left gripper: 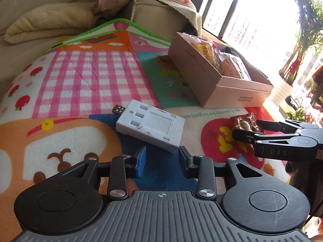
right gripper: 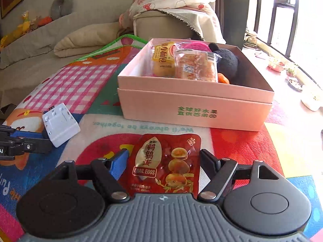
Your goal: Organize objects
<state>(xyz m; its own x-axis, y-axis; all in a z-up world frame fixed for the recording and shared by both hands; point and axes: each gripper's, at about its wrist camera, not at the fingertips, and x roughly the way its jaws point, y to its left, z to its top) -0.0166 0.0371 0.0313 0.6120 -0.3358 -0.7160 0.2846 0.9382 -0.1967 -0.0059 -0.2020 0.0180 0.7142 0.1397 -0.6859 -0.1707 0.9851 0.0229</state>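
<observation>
**Two tools over the play mat, one bracketing a snack pouch**

Left wrist view: the left tool (left gripper: 162, 158) hangs part-open with nothing between its pads. Just ahead of its fingertips lies a white rectangular plastic device with a dark plug at one end (left gripper: 150, 125), flat on the colourful cartoon-printed quilted mat (left gripper: 86, 76). The device sits apart from the pads. Farther back and to the right stands the open pink cardboard box (left gripper: 220, 88), with wrapped snacks inside. At right, the right tool (left gripper: 247, 130) reaches in over a dark red pouch.

Right wrist view: the right tool (right gripper: 164, 161) stands at medium width around a red foil pouch printed "QUAIL EGGS" (right gripper: 165, 163). The pouch lies on the mat between the fingers; the blue left pad is at its edge, the black right pad just beside it, and firm pressing cannot be told. The pink box (right gripper: 193, 109) stands beyond, holding bread packets and a dark plush toy (right gripper: 226, 62). The white device (right gripper: 60, 125) lies at left.
</observation>
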